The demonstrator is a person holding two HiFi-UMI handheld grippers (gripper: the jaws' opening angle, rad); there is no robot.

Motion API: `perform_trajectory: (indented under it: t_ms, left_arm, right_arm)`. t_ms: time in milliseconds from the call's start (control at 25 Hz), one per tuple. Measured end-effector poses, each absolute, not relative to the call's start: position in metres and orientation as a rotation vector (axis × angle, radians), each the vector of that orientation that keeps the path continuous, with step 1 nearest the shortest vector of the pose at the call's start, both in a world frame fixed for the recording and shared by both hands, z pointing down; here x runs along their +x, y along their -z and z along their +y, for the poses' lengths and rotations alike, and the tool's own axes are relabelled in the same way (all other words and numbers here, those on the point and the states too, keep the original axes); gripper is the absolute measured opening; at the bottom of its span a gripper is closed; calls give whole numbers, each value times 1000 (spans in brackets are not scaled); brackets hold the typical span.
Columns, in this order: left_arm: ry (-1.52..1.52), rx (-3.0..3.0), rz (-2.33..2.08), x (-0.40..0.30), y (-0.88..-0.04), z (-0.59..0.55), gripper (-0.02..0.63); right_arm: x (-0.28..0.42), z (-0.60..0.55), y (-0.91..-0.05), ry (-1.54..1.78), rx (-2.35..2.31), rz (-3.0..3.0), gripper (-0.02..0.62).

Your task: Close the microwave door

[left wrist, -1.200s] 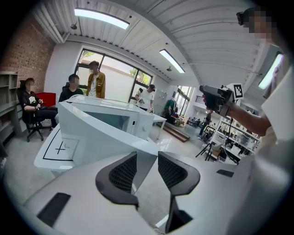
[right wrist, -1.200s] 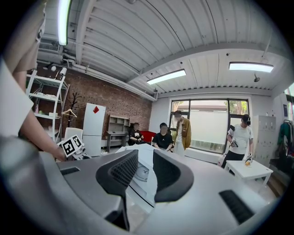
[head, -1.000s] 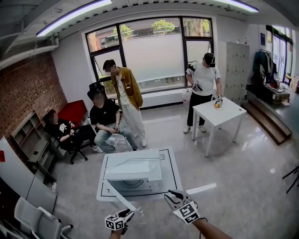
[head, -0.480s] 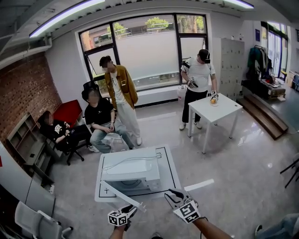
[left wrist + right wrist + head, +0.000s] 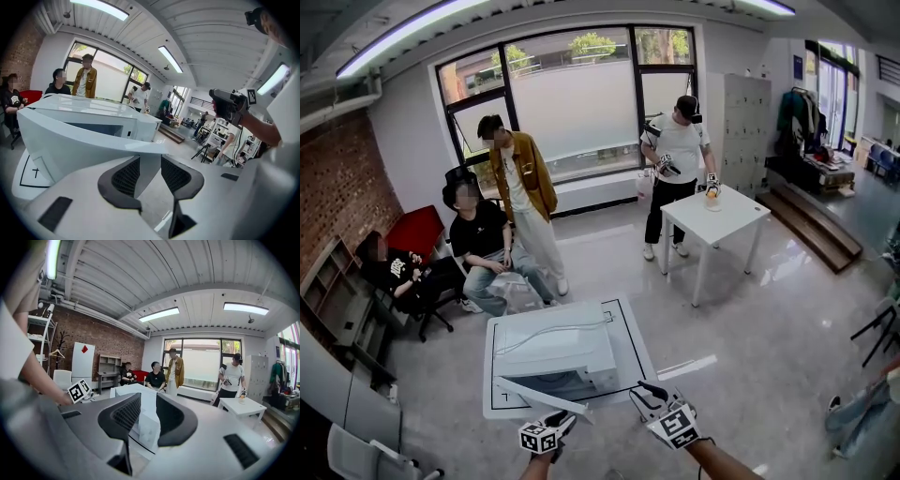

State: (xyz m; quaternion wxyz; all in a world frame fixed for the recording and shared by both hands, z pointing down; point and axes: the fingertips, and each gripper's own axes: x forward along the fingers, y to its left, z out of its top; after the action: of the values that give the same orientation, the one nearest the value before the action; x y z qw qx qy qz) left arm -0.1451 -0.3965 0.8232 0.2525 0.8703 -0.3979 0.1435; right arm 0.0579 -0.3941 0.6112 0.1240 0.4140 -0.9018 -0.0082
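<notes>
A white microwave (image 5: 551,345) sits on a white mat on the floor, its door (image 5: 534,397) swung partly open toward me and hinged at the left. My left gripper (image 5: 562,424) is at the door's free end. In the left gripper view the door (image 5: 84,140) runs just beyond the fingertips of the left gripper (image 5: 150,174), whose jaws stand apart with only floor between them. My right gripper (image 5: 645,392) hovers to the right of the microwave, open and empty. In the right gripper view the microwave (image 5: 146,420) shows through the gap of the right gripper (image 5: 147,416).
The mat (image 5: 633,342) has a black outline. Behind the microwave a seated person (image 5: 483,244) and a standing person (image 5: 520,202) are close by. A white table (image 5: 717,211) with another person (image 5: 675,164) stands at back right. A brick wall and chairs lie left.
The door has swung nearer to the microwave front, and my left gripper has followed it forward and right. The right gripper has held its place. The head view has shifted.
</notes>
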Motion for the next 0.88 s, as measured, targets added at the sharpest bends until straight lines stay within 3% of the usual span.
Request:
perform_trajectory:
  t_ms: [880]
  left_arm:
    - [-397,2416,-1029,-155,-818,-483,149]
  right_arm:
    - [36,-441,-613,-7,1301,-2580,104]
